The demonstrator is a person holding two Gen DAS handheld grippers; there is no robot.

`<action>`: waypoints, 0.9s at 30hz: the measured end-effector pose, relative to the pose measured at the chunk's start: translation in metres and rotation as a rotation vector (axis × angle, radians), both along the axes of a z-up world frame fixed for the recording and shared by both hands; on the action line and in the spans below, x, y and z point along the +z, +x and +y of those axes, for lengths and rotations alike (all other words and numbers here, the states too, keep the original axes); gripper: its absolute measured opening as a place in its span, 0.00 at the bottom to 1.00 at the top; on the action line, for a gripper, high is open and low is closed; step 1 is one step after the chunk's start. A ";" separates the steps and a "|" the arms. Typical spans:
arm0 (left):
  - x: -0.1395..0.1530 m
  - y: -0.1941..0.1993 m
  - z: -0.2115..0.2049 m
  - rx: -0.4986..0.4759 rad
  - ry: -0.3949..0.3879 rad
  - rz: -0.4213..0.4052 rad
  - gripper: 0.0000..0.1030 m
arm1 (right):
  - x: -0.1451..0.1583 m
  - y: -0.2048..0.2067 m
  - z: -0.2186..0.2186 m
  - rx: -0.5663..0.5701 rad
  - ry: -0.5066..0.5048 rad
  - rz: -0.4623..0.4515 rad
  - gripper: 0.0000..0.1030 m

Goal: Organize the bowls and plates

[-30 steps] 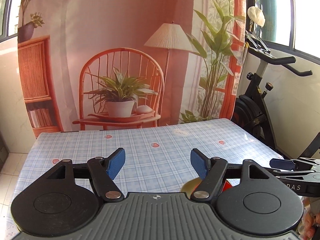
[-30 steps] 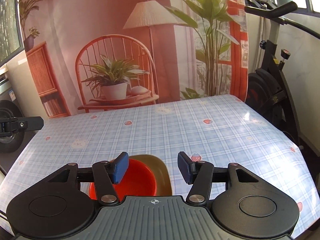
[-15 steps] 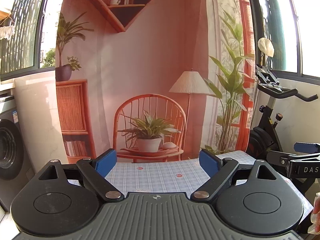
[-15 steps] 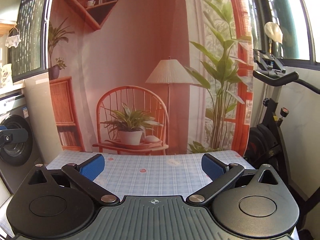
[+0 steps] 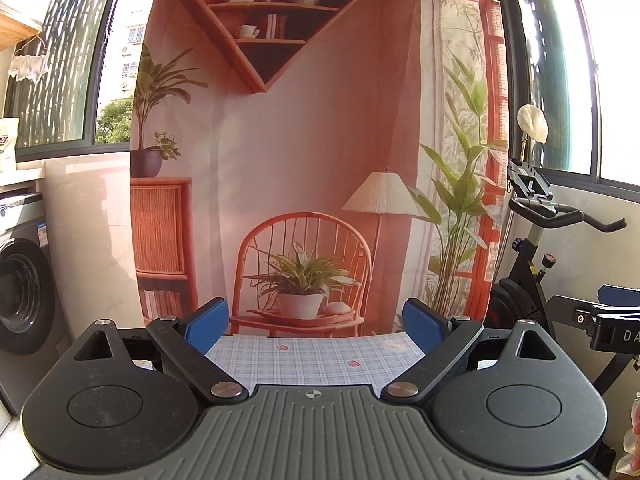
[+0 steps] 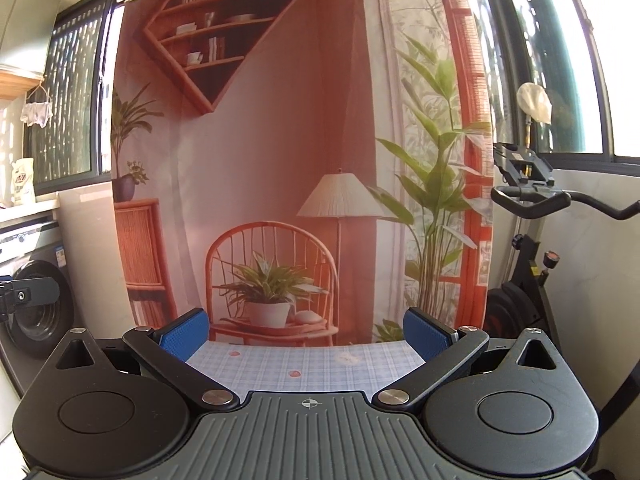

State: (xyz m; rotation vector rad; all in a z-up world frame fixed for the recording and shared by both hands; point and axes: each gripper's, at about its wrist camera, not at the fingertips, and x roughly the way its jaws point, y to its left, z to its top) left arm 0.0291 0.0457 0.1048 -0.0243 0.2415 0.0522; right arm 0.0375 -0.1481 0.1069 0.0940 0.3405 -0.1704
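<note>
Between the blue pads of the left gripper [image 5: 316,326] only a strip of checked tablecloth [image 5: 312,356] shows; its jaws are opening, spread wide, with nothing between them. The right gripper [image 6: 306,332] likewise stands with its jaws fully apart and empty over the same blue plaid cloth. Neither wrist view shows any plate or bowl: the near part of the table is hidden under the gripper bodies, so where the dishes lie relative to either gripper cannot be told.

Both grippers point nearly level toward the far edge of the table and the printed backdrop [image 5: 304,140] hung behind it, which pictures one wicker chair, one floor lamp, a diamond-shaped wall shelf and several potted plants. In the left wrist view the right gripper's black arm and one blue pad [image 5: 618,294] enter at the right edge; in the right wrist view a black part of the left gripper [image 6: 28,294] shows at the left edge.

One exercise bike [image 6: 528,248] stands to the right of the table, and one front-loading washing machine [image 5: 22,292] to the left.
</note>
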 end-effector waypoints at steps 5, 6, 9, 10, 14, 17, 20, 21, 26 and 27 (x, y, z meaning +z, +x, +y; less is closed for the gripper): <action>-0.002 -0.001 0.005 0.002 -0.012 0.007 0.92 | 0.002 -0.004 0.008 0.004 -0.007 -0.004 1.00; -0.002 0.000 0.006 0.003 -0.014 0.007 0.92 | 0.002 -0.004 0.008 0.005 -0.005 -0.004 1.00; -0.002 0.001 0.007 0.007 -0.014 0.007 0.92 | 0.001 -0.003 0.008 0.006 -0.002 -0.004 1.00; -0.002 0.001 0.008 0.006 -0.013 0.007 0.92 | 0.001 -0.003 0.008 0.005 -0.002 -0.003 1.00; -0.003 0.001 0.005 0.005 -0.004 0.007 0.92 | 0.001 -0.004 0.009 -0.004 0.003 -0.005 1.00; -0.003 0.001 0.005 0.002 -0.001 0.009 0.92 | 0.000 -0.004 0.008 -0.013 0.004 -0.007 1.00; -0.003 0.001 0.004 0.004 0.008 0.011 0.92 | -0.002 -0.003 0.007 -0.020 0.006 -0.002 1.00; -0.004 0.000 0.003 0.004 0.012 0.011 0.92 | -0.002 -0.003 0.007 -0.022 0.007 -0.003 1.00; -0.003 0.000 0.003 -0.001 0.023 0.009 0.92 | -0.002 -0.004 0.005 -0.029 0.011 -0.009 1.00; -0.003 0.000 0.003 -0.002 0.023 0.010 0.92 | -0.002 -0.004 0.005 -0.029 0.011 -0.009 1.00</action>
